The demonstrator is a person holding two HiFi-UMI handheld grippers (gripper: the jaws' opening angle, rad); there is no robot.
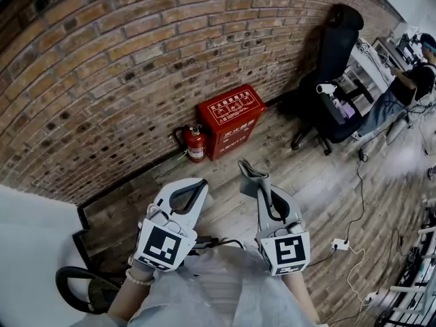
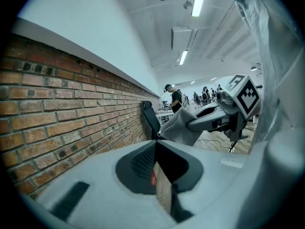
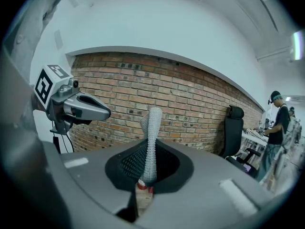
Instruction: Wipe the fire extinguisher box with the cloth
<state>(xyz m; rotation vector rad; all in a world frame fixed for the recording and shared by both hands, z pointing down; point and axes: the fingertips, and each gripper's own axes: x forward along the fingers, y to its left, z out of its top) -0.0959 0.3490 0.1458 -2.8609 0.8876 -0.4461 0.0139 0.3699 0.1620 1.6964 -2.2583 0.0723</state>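
The red fire extinguisher box (image 1: pixel 231 118) stands on the wooden floor against the brick wall, with a red extinguisher (image 1: pixel 196 144) beside it on its left. Both grippers are held well short of it. My right gripper (image 1: pixel 255 186) is shut on a grey cloth (image 1: pixel 246 170), which sticks up from the jaws as a twisted strip (image 3: pixel 151 142). My left gripper (image 1: pixel 196 184) is shut with nothing in it. The left gripper view shows the cloth (image 2: pixel 180 128) hanging from the right gripper (image 2: pixel 217 117). A sliver of red shows through the slit between each gripper's jaws.
A black office chair (image 1: pixel 334 60) stands right of the box, by a desk where a person (image 1: pixel 409 87) sits. A power strip (image 1: pixel 338 244) and cables lie on the floor at right. A black chair base (image 1: pixel 78 285) is at lower left.
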